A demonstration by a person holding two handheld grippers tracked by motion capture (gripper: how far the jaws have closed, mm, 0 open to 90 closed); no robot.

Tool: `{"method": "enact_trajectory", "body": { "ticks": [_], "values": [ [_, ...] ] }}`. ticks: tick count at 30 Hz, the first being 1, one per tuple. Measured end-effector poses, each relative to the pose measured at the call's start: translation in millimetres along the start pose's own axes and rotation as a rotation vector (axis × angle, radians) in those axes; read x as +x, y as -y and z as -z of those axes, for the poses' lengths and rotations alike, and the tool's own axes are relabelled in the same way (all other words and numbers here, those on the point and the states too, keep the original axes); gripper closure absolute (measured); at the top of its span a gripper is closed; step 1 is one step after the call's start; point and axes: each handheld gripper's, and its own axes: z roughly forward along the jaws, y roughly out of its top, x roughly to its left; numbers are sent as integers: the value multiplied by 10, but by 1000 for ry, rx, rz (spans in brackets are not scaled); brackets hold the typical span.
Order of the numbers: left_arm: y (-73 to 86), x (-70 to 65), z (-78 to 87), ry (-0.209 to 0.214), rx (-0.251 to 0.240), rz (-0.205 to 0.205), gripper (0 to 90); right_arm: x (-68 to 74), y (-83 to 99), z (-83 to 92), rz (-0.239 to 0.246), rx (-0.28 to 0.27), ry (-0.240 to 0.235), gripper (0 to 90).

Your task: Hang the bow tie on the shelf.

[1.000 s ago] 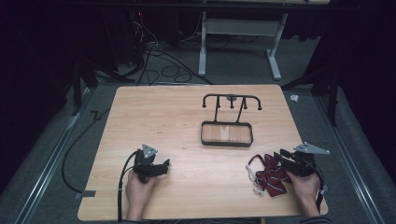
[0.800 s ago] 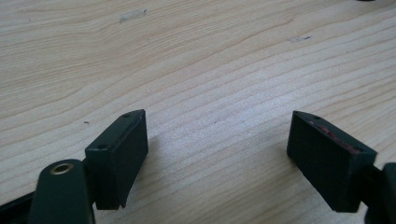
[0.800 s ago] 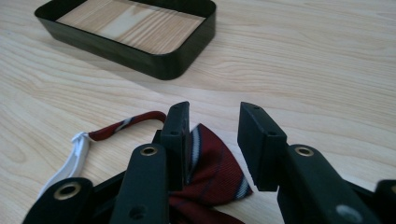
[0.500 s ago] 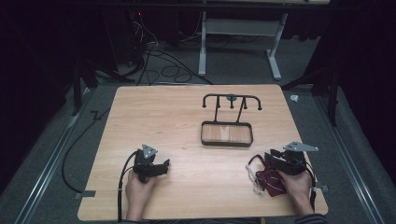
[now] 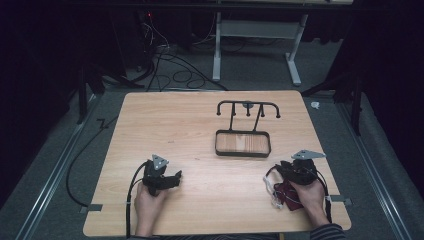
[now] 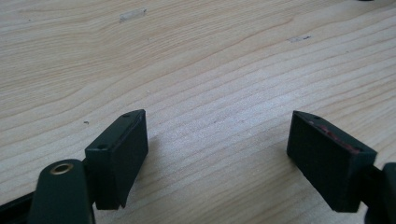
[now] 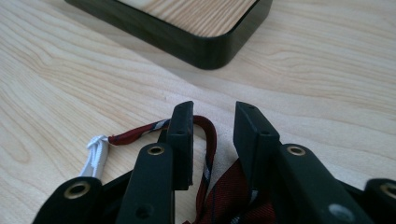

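1. Two tongs rest low over the table [image 5: 200, 125], one in each of the person's hands, at the near edge.
2. Left tongs [image 5: 176, 176]: released. The left gripper view shows both jaws standing wide apart over bare wood grain, nothing between them. They sit idle at the near-left of the table.
3. Centre-back: a dark-rimmed tray [image 5: 242, 144] with a wooden floor, and a black hook rack [image 5: 248, 106] rising from its far side. Nothing hangs from the rack or lies in the tray.
4. Right tongs [image 5: 281, 171]: over a dark red patterned cloth piece [image 5: 287, 192] lying flat at the near-right of the table, just short of the tray.
5. Right gripper view: a red strap loop [image 7: 208, 130] of the cloth arches up between the jaws, with a white cord end [image 7: 95, 150] trailing off to one side. The jaws have just been closing around that loop, but a gap remains on the loop's outer side, so the pads do not look pressed home yet. Counted as not yet gripping.
6. Step in hand, as I judge it: picking up the cloth by its loop.
7. Next move likely calls for finishing the pinch on the strap, then lifting clear and carrying it toward the rack, keeping the loop open enough to catch a hook.
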Motion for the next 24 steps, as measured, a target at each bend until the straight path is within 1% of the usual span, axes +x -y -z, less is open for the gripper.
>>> {"method": "enact_trajectory", "body": {
  "ticks": [6,10,20,21,24],
  "values": [
    [0,0,0,0,0,0,208,5,3,-56,16,33,-1,739],
    [0,-1,0,-1,0,0,209,23,5,-81,21,38,-3,775],
    [-1,-1,2,0,3,1,209,67,-8,-91,81,47,25,869],
    [0,-2,2,-1,2,1,209,69,-10,-91,95,49,25,877],
    [0,-2,1,-1,0,1,209,78,-12,-93,104,50,25,896]
  ]
}}
